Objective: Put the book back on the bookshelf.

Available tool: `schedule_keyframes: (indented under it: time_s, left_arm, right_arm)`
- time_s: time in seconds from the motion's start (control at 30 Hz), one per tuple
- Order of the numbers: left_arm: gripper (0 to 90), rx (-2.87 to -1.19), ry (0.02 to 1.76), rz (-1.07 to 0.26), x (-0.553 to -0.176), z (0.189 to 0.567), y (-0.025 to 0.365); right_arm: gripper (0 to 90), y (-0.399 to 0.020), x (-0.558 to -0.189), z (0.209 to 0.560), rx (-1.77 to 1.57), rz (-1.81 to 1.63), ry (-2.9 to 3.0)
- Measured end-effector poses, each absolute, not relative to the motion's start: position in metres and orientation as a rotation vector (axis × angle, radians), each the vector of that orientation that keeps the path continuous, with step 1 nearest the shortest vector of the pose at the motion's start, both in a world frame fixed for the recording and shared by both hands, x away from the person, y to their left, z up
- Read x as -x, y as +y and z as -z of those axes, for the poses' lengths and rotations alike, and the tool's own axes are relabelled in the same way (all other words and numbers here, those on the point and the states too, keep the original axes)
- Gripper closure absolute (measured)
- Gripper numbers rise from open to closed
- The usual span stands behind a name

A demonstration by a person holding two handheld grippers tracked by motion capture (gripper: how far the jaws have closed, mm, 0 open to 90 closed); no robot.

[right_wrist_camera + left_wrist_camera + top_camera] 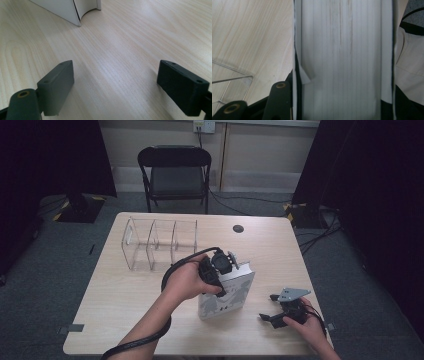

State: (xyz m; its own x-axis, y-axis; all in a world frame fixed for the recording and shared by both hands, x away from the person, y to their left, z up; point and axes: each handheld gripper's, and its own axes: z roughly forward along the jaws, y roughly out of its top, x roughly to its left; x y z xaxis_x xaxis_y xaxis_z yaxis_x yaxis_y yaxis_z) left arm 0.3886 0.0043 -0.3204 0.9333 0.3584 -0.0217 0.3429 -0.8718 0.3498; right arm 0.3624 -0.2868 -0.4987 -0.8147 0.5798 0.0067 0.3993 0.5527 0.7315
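Observation:
A white book (231,299) stands upright near the middle of the wooden table (280,250), its cover facing the person. My left gripper (220,270) comes down over its top edge and is shut on the book. In the left gripper view the book's white page edges (342,50) run up between the two black jaws of the left gripper (339,110), with a cover against each pad. My right gripper (268,306) rests low at the front right, apart from the book, open. In the right gripper view the right gripper (120,85) holds nothing, and the book's bottom corner (62,8) stands farther off.
A clear acrylic divider rack (157,245) with three bays stands at the back left of the table, its corner also in the left gripper view (232,80). A small dark round cap (238,228) sits in the tabletop at the back. A black folding chair (175,170) stands behind the table.

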Motion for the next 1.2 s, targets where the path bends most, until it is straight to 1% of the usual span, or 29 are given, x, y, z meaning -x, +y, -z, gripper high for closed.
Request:
schedule_keyframes:
  time_s: [0.13, 0.53, 0.67, 0.77, 0.93, 1.03, 1.1, 1.2]
  left_arm:
    - [50.7, -2.773, 0.519, -0.054, -0.390, 0.320, 0.002]
    - [52.0, -2.787, 0.541, -0.061, -0.388, 0.320, 0.000]
    - [52.6, -2.777, 0.597, -0.046, -0.389, 0.319, 0.001]
    - [52.9, -2.751, 0.719, 0.014, -0.393, 0.317, 0.004]
    - [53.0, -2.759, 0.753, 0.026, -0.392, 0.314, 0.010]
    - [53.0, -2.749, 0.819, 0.051, -0.393, 0.313, 0.016]
    - [53.0, -2.764, 0.811, 0.047, -0.393, 0.311, 0.018]
    - [53.1, -2.774, 0.846, 0.045, -0.394, 0.309, 0.023]
  right_arm:
    - [13.5, -0.287, -0.362, 0.499, -0.820, -1.114, 2.553]
    - [13.5, -0.287, -0.363, 0.499, -0.820, -1.114, 2.554]
    - [13.6, -0.287, -0.363, 0.499, -0.820, -1.114, 2.553]
    - [13.5, -0.287, -0.363, 0.499, -0.821, -1.113, 2.553]
    - [13.5, -0.287, -0.363, 0.499, -0.821, -1.114, 2.554]
    - [13.5, -0.287, -0.363, 0.499, -0.821, -1.113, 2.554]
    - [13.5, -0.287, -0.363, 0.499, -0.821, -1.113, 2.554]
    - [13.5, -0.287, -0.363, 0.499, -0.821, -1.113, 2.553]
